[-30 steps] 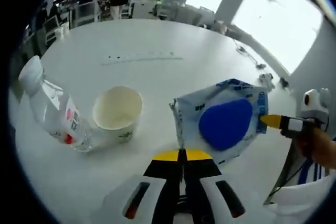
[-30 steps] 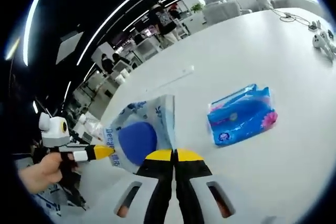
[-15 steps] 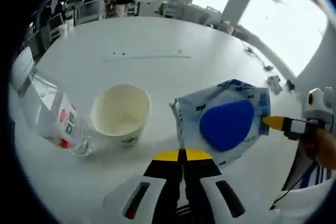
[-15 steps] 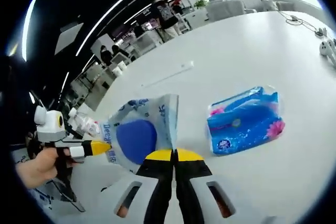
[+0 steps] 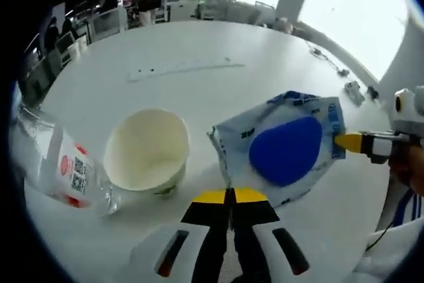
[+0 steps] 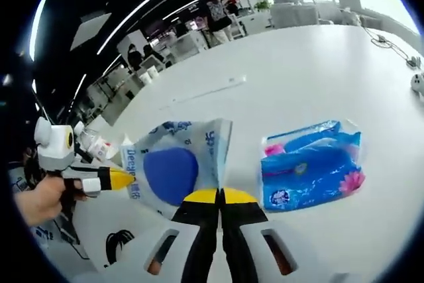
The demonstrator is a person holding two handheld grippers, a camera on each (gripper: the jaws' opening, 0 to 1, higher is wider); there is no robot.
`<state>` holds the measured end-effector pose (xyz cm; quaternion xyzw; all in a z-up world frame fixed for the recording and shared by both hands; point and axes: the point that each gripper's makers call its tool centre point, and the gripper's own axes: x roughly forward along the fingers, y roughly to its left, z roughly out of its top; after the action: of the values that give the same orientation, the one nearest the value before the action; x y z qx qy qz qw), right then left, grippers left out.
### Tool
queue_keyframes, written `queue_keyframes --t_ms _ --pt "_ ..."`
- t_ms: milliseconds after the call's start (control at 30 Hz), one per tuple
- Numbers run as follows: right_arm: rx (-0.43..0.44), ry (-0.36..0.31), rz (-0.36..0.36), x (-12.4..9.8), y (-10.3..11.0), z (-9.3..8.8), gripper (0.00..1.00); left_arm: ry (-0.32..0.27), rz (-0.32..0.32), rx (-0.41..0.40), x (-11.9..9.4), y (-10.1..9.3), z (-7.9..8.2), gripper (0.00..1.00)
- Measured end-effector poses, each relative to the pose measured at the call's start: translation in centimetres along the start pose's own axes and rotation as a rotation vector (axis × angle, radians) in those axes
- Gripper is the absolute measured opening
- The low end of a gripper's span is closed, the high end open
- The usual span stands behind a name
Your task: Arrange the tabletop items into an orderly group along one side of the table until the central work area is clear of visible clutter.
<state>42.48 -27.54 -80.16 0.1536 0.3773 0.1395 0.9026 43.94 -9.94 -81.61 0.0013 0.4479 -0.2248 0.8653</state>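
A white-and-blue wipes pack with a blue oval lid (image 5: pixel 285 150) hangs just above the white table (image 5: pixel 199 44), held from two sides. My left gripper (image 5: pixel 230 194) is shut on its near corner, and my right gripper (image 5: pixel 347 142) pinches its far edge from the right. In the right gripper view my right gripper (image 6: pixel 220 195) is shut on the pack (image 6: pixel 173 171), while my left gripper (image 6: pixel 123 178) holds its left edge. Left of the pack stand an empty paper cup (image 5: pixel 146 152) and a lying clear bottle (image 5: pixel 61 171). A blue tissue pack (image 6: pixel 311 173) lies to the right.
A long white strip (image 5: pixel 179 69) lies across the table's middle. Cables and small devices (image 5: pixel 354 87) sit near the far right edge. Small bottles (image 6: pixel 99 147) stand at the table's left edge. People and office desks fill the background. A hand (image 6: pixel 41 200) holds the left gripper.
Both grippers stay shut on the wipes pack. Both views have shifted a little; the cup, bottle and tissue pack look slightly nearer.
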Motion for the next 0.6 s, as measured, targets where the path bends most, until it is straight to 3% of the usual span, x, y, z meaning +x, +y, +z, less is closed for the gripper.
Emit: queue_keyframes --t_ms 133,200,600 --pt "-0.025 -0.001 -0.002 0.3 0.1 -0.1 0.0 -0.001 0.019 0.02 0.3 0.2 -0.2 0.0" --pt "-0.079 0.008 -0.014 0.6 -0.1 -0.2 0.0 -0.005 0.03 0.028 0.4 0.4 -0.1 0.0" --pt "-0.127 0.015 -0.027 1.9 -0.3 0.2 0.0 -0.032 0.072 0.039 0.9 1.2 0.6 0.0"
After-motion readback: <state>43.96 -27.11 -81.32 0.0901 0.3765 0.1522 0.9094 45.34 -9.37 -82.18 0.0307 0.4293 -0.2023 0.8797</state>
